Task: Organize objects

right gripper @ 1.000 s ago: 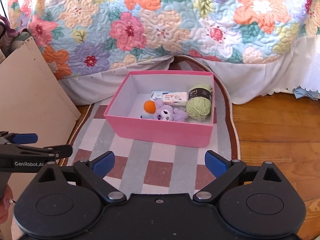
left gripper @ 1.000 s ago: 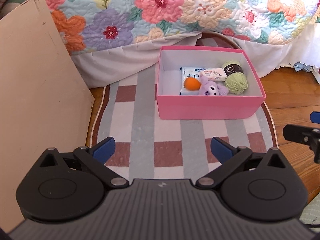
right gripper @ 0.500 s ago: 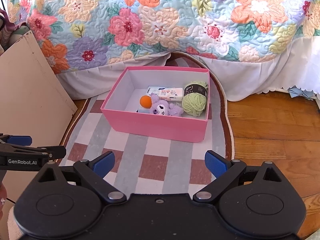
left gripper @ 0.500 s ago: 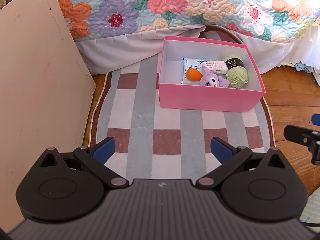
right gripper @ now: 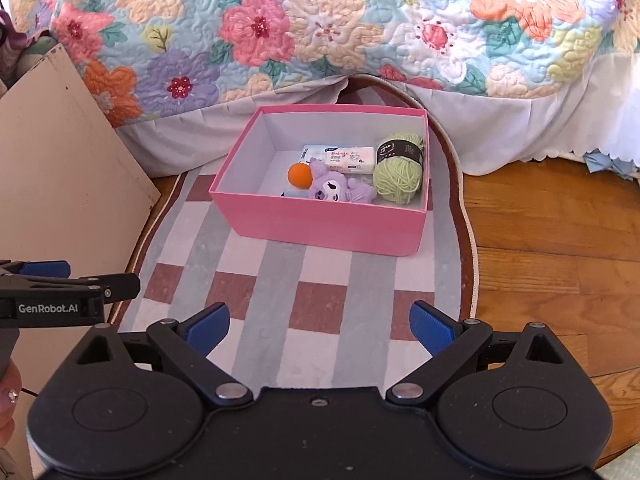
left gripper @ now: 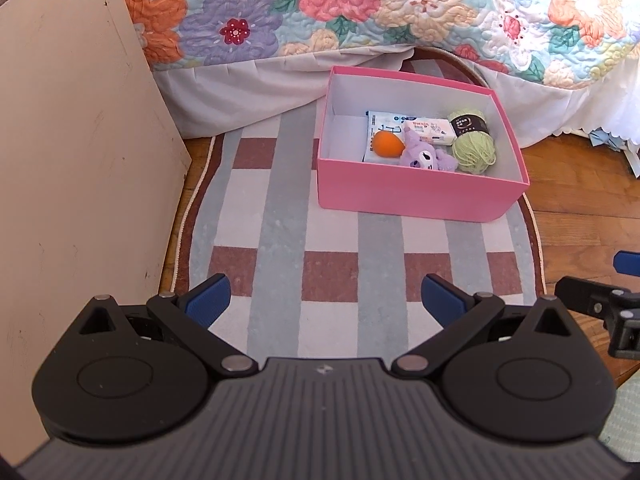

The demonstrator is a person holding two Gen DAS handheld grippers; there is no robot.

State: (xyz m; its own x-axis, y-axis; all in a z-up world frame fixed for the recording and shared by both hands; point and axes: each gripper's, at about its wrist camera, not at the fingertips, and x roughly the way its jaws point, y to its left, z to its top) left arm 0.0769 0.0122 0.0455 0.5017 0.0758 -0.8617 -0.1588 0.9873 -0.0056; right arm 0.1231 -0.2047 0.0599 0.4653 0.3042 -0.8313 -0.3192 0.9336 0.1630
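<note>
A pink box [left gripper: 416, 194] [right gripper: 320, 222] stands on a checked rug near the bed. Inside lie an orange ball [left gripper: 386, 144] [right gripper: 300, 176], a purple plush toy [left gripper: 424, 156] [right gripper: 334, 188], a green yarn ball [left gripper: 474, 148] [right gripper: 398, 174], a white tissue pack [left gripper: 430, 131] [right gripper: 350, 160] and a flat white packet [left gripper: 380, 124]. My left gripper [left gripper: 324, 300] hovers open over the rug, well short of the box, nothing between its blue pads. My right gripper [right gripper: 320, 326] is likewise open and empty, and shows at the right edge of the left wrist view.
The checked rug [left gripper: 280, 240] [right gripper: 280, 280] lies on a wooden floor [right gripper: 560, 240]. A flowered quilt [right gripper: 320, 20] hangs over the bed behind the box. A beige board [left gripper: 72, 160] [right gripper: 60, 160] leans on the left. A hand [right gripper: 8, 400] shows at the lower left.
Both grippers have drawn back and risen from the box, which now looks smaller and farther. Both stay open. The box's contents have not moved.
</note>
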